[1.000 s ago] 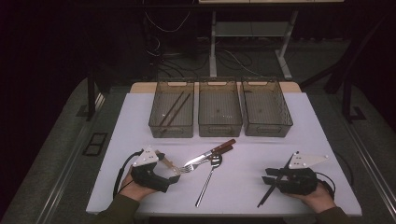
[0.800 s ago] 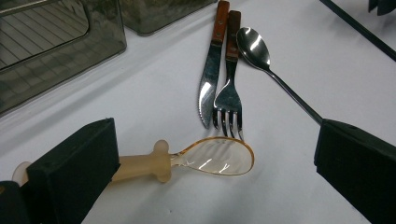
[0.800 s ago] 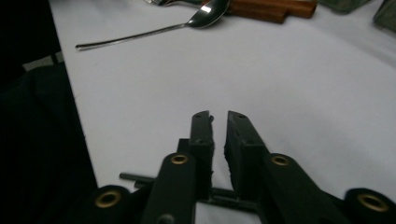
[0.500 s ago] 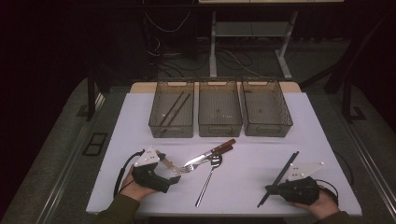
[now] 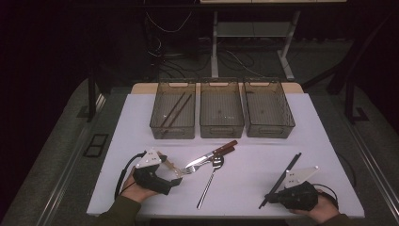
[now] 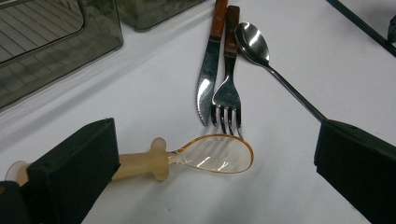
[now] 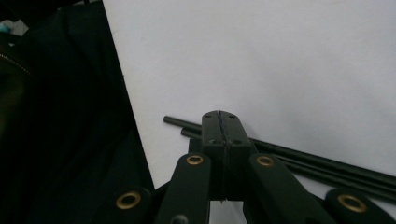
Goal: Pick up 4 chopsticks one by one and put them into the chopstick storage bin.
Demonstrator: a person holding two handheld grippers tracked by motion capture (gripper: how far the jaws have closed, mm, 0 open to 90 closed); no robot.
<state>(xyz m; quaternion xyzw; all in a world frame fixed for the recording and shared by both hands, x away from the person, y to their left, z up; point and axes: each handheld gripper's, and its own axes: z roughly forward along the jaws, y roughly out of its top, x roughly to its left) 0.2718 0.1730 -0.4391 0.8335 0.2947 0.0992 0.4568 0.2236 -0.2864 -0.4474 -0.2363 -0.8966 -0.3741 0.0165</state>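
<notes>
My left gripper point(image 5: 176, 178) point(image 6: 215, 142) stands open near the table's front left. A small translucent plastic spoon point(image 6: 217, 154) point(image 5: 171, 165) lies on the table between its jaws, its handle beside the left jaw. Just beyond lie a wooden-handled knife point(image 6: 208, 79) point(image 5: 212, 153), a wooden-handled fork point(image 6: 227, 91) and a metal spoon point(image 6: 254, 42) point(image 5: 209, 181). At the front right my right gripper point(image 5: 272, 197) point(image 7: 219, 115) is shut, jaws flush. Two black chopsticks point(image 5: 282, 178) point(image 7: 299, 156) lie on the table under its tips.
Three smoky transparent bins stand in a row at the back: the left bin point(image 5: 172, 133) holds brown chopsticks point(image 5: 174, 109), beside it the middle bin point(image 5: 221, 132) and the right bin point(image 5: 270, 132). The person's dark sleeve point(image 7: 60, 140) is beside the table's near edge.
The right hand and its gripper drew back toward the table's near edge, leaving the full length of the black chopsticks in sight. The left gripper has stayed put.
</notes>
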